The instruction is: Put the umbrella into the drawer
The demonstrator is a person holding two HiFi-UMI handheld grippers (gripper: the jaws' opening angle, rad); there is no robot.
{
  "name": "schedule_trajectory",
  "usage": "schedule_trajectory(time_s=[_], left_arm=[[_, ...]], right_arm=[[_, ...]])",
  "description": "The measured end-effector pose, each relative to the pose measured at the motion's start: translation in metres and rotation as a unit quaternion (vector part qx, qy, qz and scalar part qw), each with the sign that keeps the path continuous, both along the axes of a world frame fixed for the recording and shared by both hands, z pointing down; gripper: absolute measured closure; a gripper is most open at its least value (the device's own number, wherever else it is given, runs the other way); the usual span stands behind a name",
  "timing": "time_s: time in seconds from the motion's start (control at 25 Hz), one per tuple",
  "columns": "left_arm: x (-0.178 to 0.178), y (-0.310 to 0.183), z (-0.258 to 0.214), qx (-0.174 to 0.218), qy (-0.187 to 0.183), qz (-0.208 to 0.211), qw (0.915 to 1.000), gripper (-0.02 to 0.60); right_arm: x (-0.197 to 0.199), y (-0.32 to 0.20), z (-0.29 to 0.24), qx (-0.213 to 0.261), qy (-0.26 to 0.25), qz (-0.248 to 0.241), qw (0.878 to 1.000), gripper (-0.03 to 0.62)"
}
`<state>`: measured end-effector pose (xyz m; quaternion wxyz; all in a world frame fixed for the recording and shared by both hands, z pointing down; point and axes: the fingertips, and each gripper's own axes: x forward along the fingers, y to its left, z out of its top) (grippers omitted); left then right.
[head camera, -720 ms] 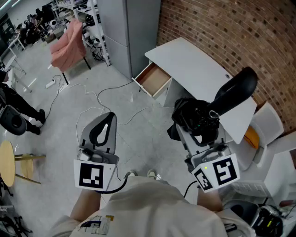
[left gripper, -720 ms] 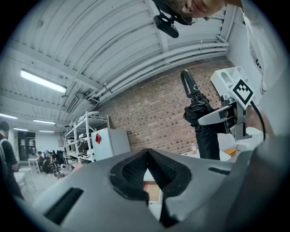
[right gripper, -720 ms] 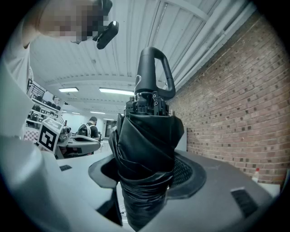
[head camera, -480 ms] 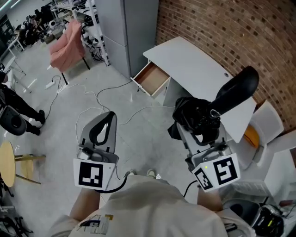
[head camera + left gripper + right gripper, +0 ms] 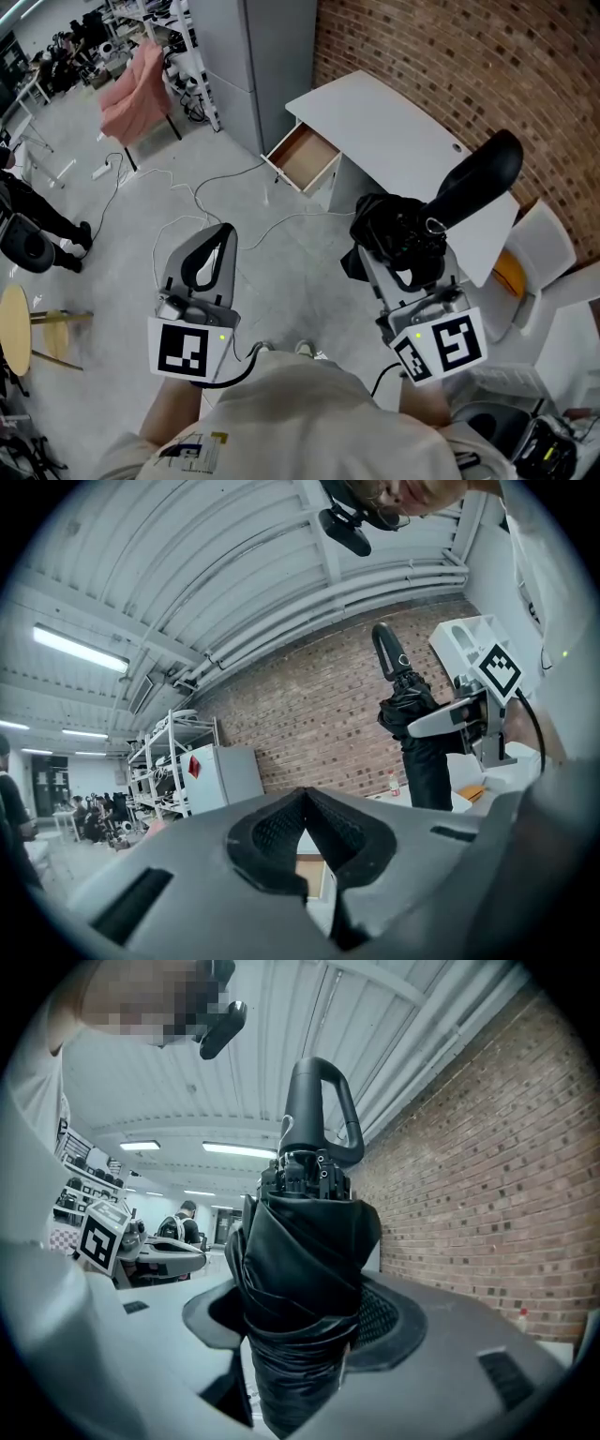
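Two grippers sit low in my head view, near 7 and 5 o'clock. The left gripper [image 5: 223, 234] is empty, its jaws meeting at the tips, and it points level toward 12. The right gripper [image 5: 405, 255] has its jaws spread wide and clamped on the folded black canopy of the umbrella [image 5: 472, 187]. So the umbrella is in the air, in my right hand. In the right gripper view the umbrella [image 5: 305, 1251] stands across the jaws with its handle up at 12. From the head view its long axis runs from about 8 to 2 o'clock, handle at the 2 end.

Farther out, the open drawer [image 5: 302, 159] hangs from the near corner of the white desk [image 5: 394, 117]. It lies at about 11 o'clock from the right gripper and 1 o'clock from the left, well apart from both. Neither gripper looks clearly nearer. I judge the carry goes forward and left, and the umbrella probably needs laying flat to fit the tray. Cables [image 5: 202, 192] cross the floor between me and the drawer. Beyond are a pink chair [image 5: 136, 80] at 10 and a brick wall [image 5: 469, 56] at 1.
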<state>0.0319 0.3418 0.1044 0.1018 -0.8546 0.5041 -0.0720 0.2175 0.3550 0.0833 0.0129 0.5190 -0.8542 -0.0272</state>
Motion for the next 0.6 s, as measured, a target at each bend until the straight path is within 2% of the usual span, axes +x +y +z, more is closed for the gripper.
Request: schedule_trajectory(time_s=[0.6], left_arm=[[0.037, 0.011, 0.013, -0.002, -0.007, -0.009, 0.9999, 0.574]], right_arm=[[0.035, 0.001, 0.02, -0.007, 0.009, -0.008, 1.0, 0.33]])
